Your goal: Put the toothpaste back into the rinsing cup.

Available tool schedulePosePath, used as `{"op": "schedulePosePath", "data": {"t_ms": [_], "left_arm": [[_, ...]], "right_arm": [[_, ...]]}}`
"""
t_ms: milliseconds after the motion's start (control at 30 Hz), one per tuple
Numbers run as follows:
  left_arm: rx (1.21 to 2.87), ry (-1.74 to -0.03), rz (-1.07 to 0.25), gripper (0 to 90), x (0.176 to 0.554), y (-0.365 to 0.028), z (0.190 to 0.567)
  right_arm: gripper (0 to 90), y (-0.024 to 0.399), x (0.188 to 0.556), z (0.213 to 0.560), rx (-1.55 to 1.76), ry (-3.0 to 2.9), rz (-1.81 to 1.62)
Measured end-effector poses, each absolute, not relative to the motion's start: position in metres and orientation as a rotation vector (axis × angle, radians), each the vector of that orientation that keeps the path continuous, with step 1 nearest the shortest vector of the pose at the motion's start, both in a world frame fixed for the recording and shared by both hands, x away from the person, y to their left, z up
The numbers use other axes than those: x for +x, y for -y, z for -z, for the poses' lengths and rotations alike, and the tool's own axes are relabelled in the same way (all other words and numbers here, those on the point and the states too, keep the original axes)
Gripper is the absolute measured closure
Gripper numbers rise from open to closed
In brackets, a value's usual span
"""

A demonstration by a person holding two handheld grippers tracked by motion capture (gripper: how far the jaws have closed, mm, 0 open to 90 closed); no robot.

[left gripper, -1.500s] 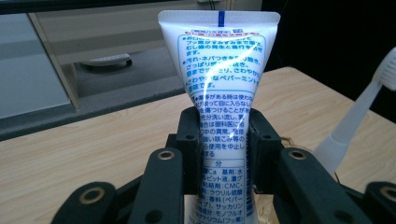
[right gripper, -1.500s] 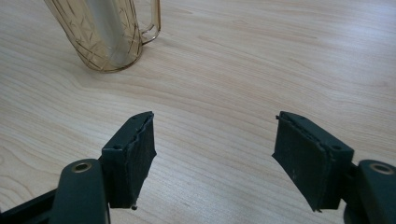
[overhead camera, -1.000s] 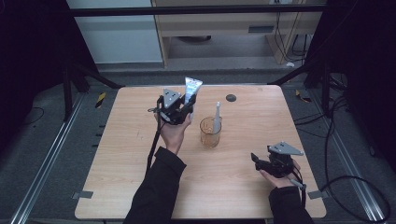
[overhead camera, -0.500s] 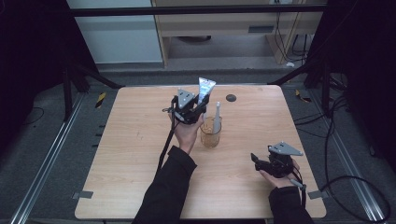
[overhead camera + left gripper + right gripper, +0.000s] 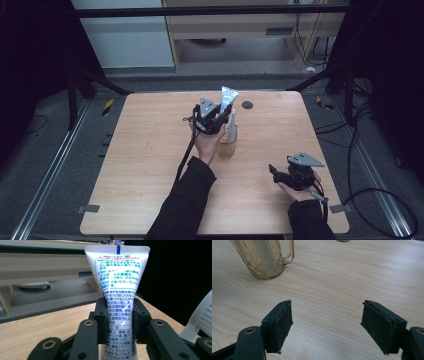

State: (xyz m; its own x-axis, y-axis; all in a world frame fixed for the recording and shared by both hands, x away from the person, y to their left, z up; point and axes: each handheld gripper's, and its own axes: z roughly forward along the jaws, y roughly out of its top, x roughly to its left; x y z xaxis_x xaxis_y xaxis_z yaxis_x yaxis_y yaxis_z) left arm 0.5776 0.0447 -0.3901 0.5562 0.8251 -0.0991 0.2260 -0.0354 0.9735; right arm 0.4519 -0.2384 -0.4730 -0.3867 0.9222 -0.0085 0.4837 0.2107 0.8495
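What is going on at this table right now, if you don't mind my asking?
A person is working with a handheld gripper in each hand. The left gripper is shut on a white toothpaste tube, crimped end up, and holds it right beside an amber glass cup that already has another white item standing in it. The right gripper rests near the table's front right, fingers open with nothing between them.

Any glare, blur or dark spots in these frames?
High view: surroundings nearly black, table evenly lit. Left gripper view: glare streak on the toothpaste tube, white object at right edge blurred. Right gripper view: sharp, amber glass mug cropped at top.
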Motion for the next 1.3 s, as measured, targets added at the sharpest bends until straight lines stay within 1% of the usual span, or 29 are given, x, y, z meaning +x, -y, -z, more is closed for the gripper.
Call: {"op": "schedulePosePath", "data": {"t_ms": [800, 1300], "left_arm": [[1.618, -0.922, -0.579, 68.9, 0.576, -0.042, 0.418], [1.692, -0.924, -0.579, 66.4, 0.571, -0.044, 0.428]], "right_arm": [[24.0, 0.238, 0.452, 0.474, 1.306, -1.965, -1.082], [23.5, 0.239, 0.453, 0.474, 1.304, -1.971, -1.076]]}}
